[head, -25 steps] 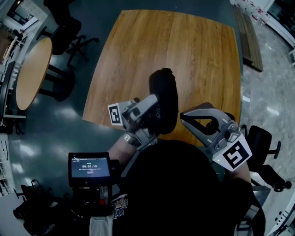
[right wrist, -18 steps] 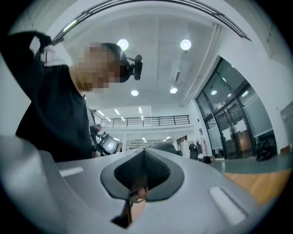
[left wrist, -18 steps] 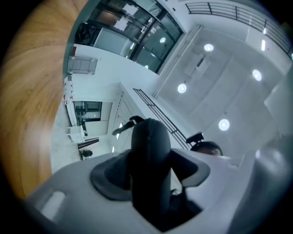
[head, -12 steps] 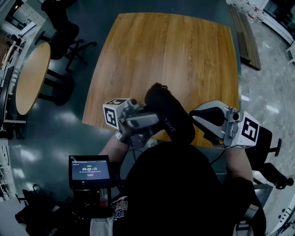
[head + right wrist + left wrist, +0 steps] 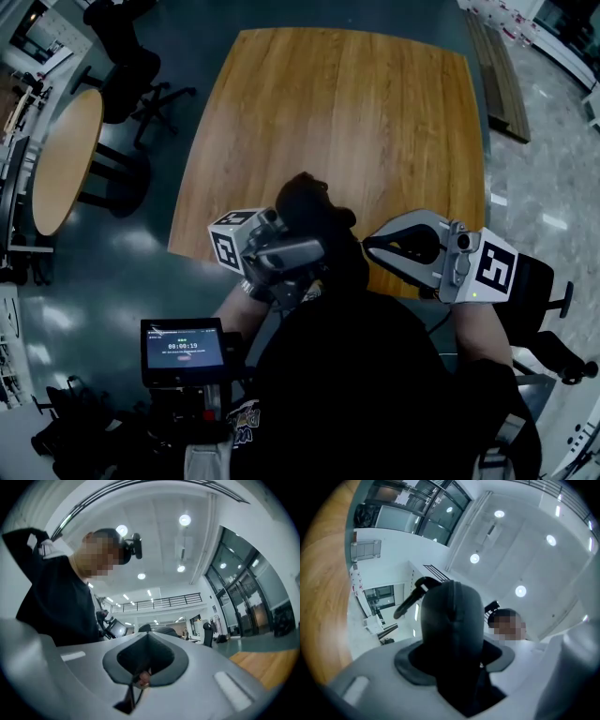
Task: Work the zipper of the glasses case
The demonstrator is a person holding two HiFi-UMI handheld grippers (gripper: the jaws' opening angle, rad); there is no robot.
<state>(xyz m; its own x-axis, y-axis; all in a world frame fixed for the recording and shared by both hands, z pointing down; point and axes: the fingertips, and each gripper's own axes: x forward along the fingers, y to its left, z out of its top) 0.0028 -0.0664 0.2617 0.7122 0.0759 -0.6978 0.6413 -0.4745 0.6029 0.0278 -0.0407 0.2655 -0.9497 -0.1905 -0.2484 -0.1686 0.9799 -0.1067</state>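
At the lower middle of the head view, the left gripper (image 5: 305,251) clamps the black glasses case (image 5: 314,211), lifted off the wooden table (image 5: 375,112) and close to the person's chest. The right gripper (image 5: 370,246) comes in from the frame's right, its tip meeting the case's right flank, so it is the nearer to the zipper side. The case looks foreshortened here (its length is hard to read from above).

Up the centre of the left gripper view, the case stands along the jaws, its far end aimed at the ceiling. The jaws stand wide, pressed on its dark body. A thin dark tab sticks out at the upper left of the case.

Low in the right gripper view, the jaws are closed on what looks like the zipper pull (image 5: 143,679), a small coppery bit with a dark cord trailing toward the bottom of the frame.

By my judgement, the next pull must run along the case's long axis, right hand drawing, left hand bracing.
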